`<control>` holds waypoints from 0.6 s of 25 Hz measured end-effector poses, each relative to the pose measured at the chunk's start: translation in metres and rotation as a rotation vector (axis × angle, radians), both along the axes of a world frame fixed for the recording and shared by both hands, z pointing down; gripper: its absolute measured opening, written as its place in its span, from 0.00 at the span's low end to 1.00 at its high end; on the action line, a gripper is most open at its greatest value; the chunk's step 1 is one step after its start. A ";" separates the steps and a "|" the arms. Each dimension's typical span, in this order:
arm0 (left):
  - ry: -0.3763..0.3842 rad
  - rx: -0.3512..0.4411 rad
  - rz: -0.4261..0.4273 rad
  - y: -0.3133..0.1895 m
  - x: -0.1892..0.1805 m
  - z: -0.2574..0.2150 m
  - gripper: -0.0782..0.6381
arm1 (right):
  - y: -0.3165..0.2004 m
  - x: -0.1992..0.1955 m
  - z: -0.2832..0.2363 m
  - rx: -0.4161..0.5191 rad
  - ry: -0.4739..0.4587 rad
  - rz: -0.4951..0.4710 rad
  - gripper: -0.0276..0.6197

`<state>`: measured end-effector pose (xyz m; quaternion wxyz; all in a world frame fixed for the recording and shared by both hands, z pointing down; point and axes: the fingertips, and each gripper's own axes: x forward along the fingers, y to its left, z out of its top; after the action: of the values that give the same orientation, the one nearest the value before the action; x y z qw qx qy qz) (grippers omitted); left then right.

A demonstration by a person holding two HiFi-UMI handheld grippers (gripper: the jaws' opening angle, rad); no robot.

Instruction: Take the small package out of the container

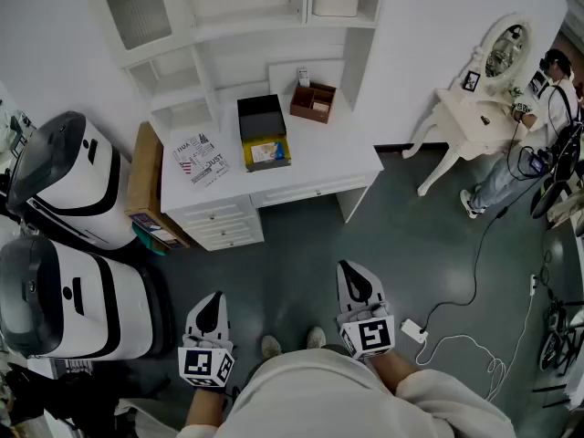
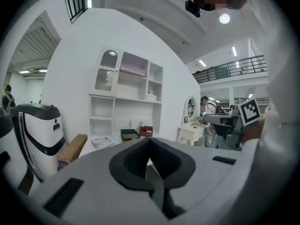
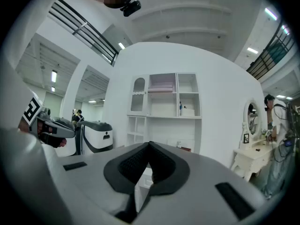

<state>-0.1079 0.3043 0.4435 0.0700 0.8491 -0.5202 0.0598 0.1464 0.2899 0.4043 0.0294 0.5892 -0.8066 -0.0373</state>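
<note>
Jaws are pressed together on both the left gripper (image 2: 151, 139) and the right gripper (image 3: 149, 143), with nothing between them. The small package (image 1: 266, 151), pale with blue print, lies inside the container (image 1: 246, 158), a yellow-edged box with a black part at its far side. The container sits near the middle of a white worktop (image 1: 328, 158) that stands against a white shelf unit (image 1: 246, 26). Just left of the container lies a printed sheet (image 1: 199, 160). Behind it to the right stands a small brown box (image 1: 313, 101). A cardboard box (image 1: 146, 182) rests at the worktop's left end. In the head view both grippers hover over the dark floor (image 1: 301, 245), well apart from the worktop, with the wearer's shoes (image 1: 271, 345) between them. At far right another person (image 1: 550, 99) stands at a white dressing table (image 1: 470, 117).
</note>
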 end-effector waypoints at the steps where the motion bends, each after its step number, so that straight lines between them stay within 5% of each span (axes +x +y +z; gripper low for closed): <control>1: 0.000 0.000 0.003 -0.001 -0.001 0.000 0.12 | 0.000 0.000 0.000 -0.001 0.002 0.003 0.08; 15: -0.011 -0.006 0.012 -0.006 -0.002 0.000 0.12 | -0.003 -0.001 0.003 -0.006 0.005 0.007 0.08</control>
<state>-0.1103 0.2987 0.4438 0.0692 0.8516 -0.5154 0.0667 0.1456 0.2874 0.4071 0.0332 0.5918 -0.8046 -0.0362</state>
